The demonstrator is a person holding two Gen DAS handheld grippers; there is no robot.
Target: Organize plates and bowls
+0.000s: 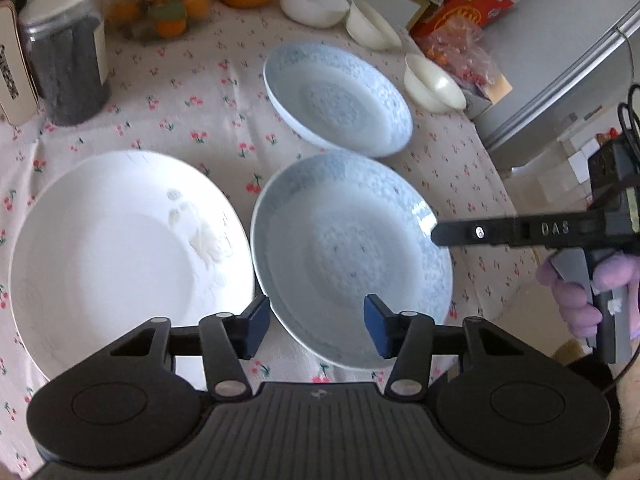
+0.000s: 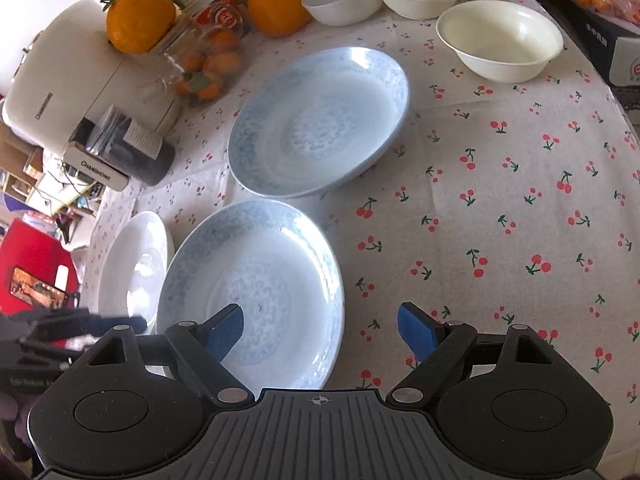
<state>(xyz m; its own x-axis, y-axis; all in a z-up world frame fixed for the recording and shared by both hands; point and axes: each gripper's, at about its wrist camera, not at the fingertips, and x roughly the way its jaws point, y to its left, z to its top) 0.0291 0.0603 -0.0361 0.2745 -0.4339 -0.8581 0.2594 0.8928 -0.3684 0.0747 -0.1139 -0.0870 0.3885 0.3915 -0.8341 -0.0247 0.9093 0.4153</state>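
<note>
Two blue-patterned plates lie on the cherry-print cloth, a near plate (image 1: 352,256) (image 2: 252,292) and a far plate (image 1: 338,98) (image 2: 320,120). Left of the near one sits a plain white plate (image 1: 128,252) (image 2: 134,268). Three white bowls (image 1: 314,2) (image 1: 372,24) (image 1: 434,84) stand at the back. My left gripper (image 1: 316,326) straddles the near plate's front-left rim, pads not touching it. My right gripper (image 2: 322,332) stands open over the same plate's right rim, its left finger above the plate and its right finger above the cloth.
A dark jar (image 1: 66,60), a white appliance (image 2: 60,80), oranges (image 2: 140,20) and a bag of small fruit (image 2: 208,68) crowd the back left. A red box (image 1: 468,8) and a grey cabinet (image 1: 560,60) stand at the right, past the table's edge.
</note>
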